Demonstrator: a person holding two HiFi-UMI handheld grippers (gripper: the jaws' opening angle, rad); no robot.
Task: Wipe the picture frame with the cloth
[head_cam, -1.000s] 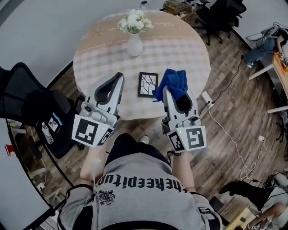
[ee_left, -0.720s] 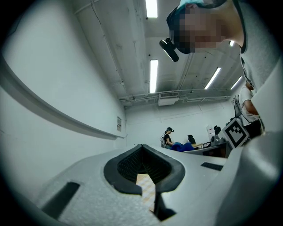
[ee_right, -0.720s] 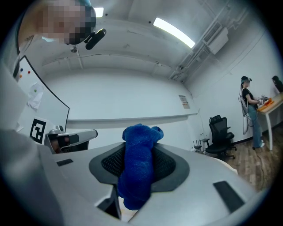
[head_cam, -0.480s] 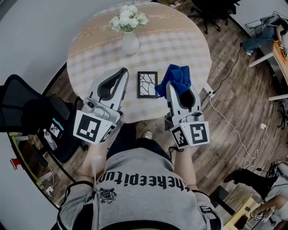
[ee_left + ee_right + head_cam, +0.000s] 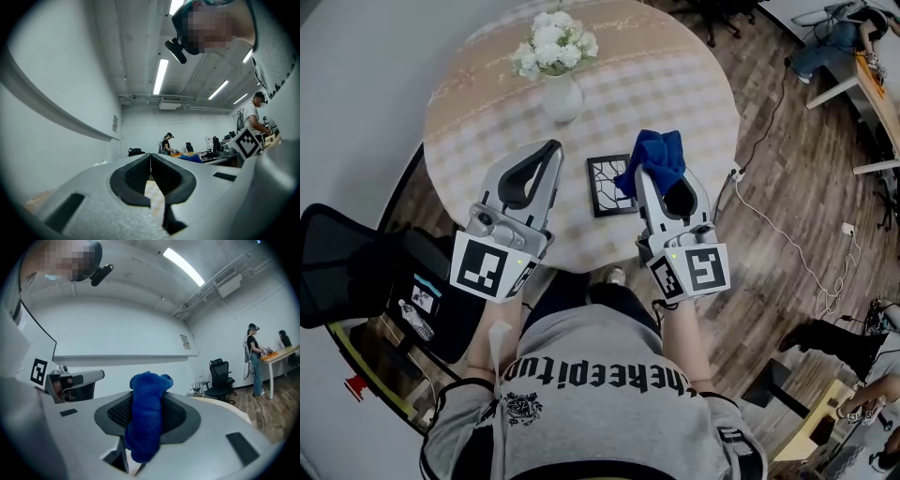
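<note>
Left claw (image 5: 551, 150): pressing together, gripping nothing.
Right claw (image 5: 643, 176): pinching the blue cloth (image 5: 656, 157).
Picture frame (image 5: 609, 185): lying near the bench's (image 5: 675, 84) 6 o'clock edge, cloth at its 2 o'clock.

grey lettered t-shirt (image 5: 591, 375), pale grey left tongs (image 5: 551, 148), right tongs (image 5: 644, 176)

Lab/office rm w/ desks (image 5: 280, 353), swivel chairs (image 5: 219, 377), strip lights (image 5: 160, 76).

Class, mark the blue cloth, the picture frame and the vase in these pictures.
blue cloth (image 5: 654, 157), head view, bunched top folds.
picture frame (image 5: 607, 186), head view, its patterned middle.
vase (image 5: 562, 98), head view, white body.
</note>
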